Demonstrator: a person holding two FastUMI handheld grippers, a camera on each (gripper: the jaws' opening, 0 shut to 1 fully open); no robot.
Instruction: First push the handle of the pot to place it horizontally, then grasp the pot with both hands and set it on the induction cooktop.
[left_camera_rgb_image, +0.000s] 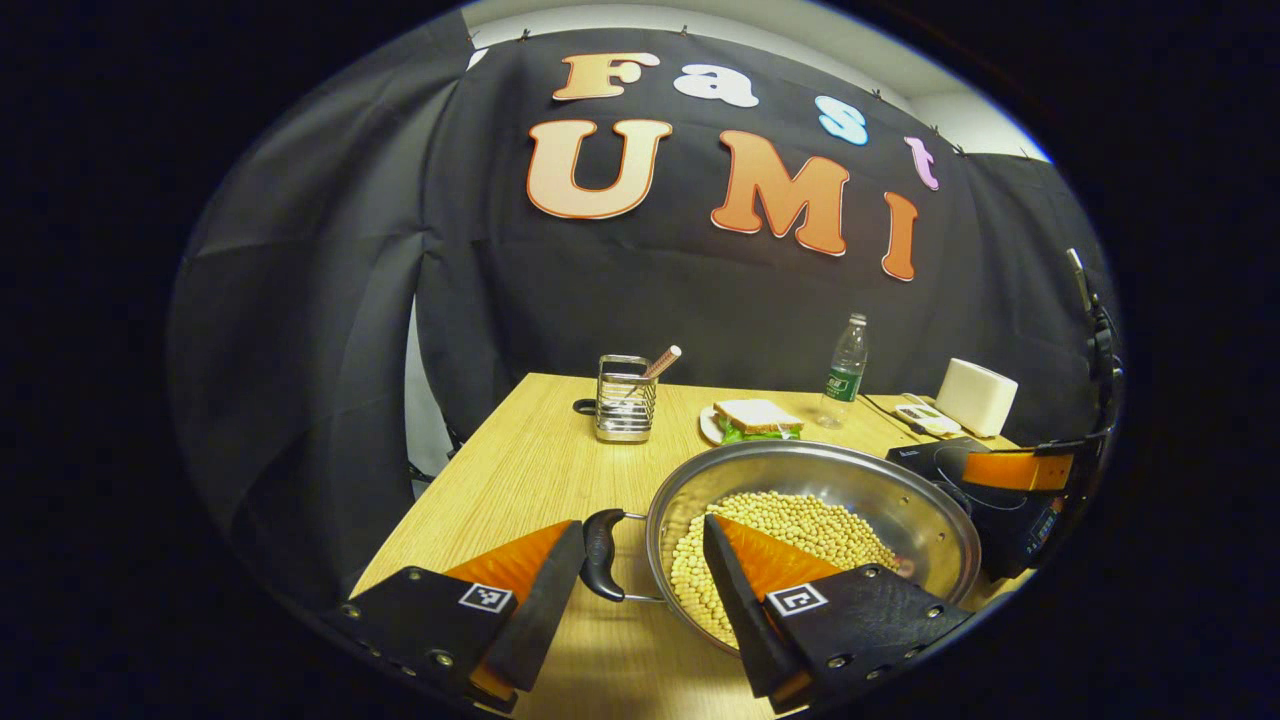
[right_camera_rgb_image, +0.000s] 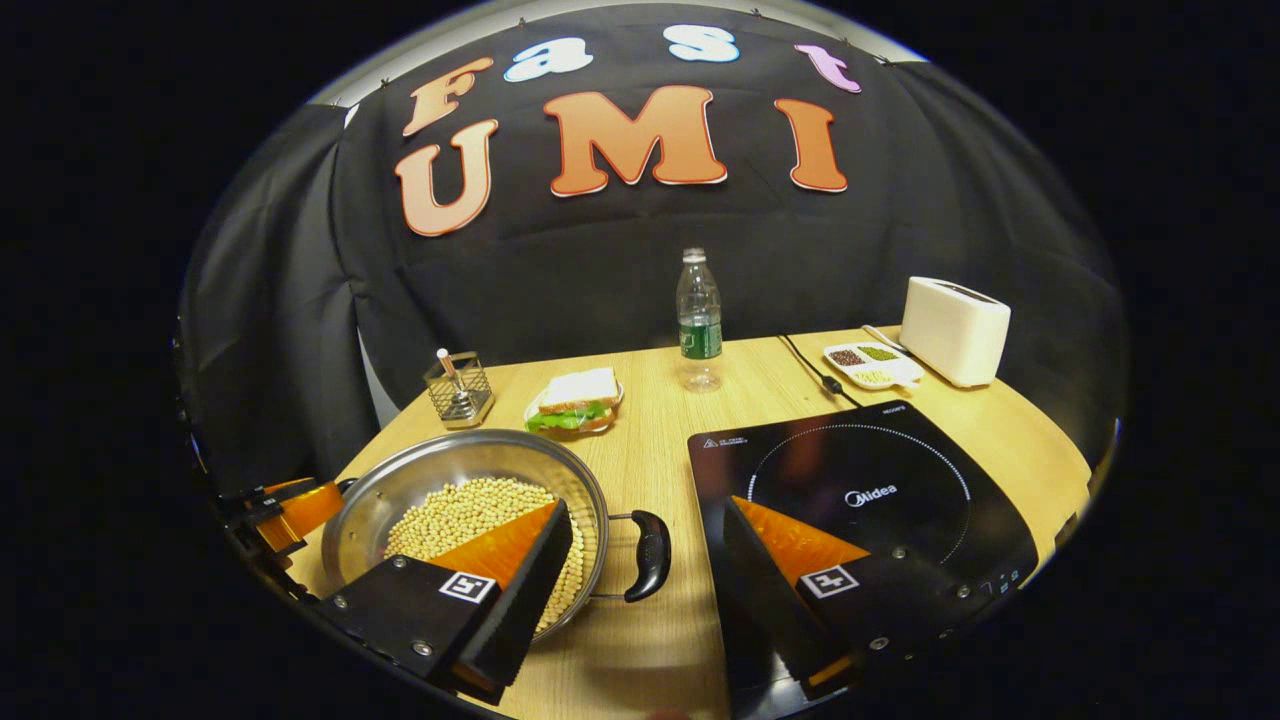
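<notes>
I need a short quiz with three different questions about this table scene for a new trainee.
1. True or false: the pot already sits on the cooktop.
2. What fills the pot?
3. The right tool has its fingers: A) open around the pot handle, B) shut on the bottle, C) shut on the toaster.

Key: 1 false, the pot is on the table beside it; 2 pale beans; 3 A.

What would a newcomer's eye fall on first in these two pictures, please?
Probably the steel pot heaped with pale beans, near the table's front edge. Each open gripper straddles one of its black side handles. Right of it lies the black induction cooktop, nothing resting on it.
</notes>
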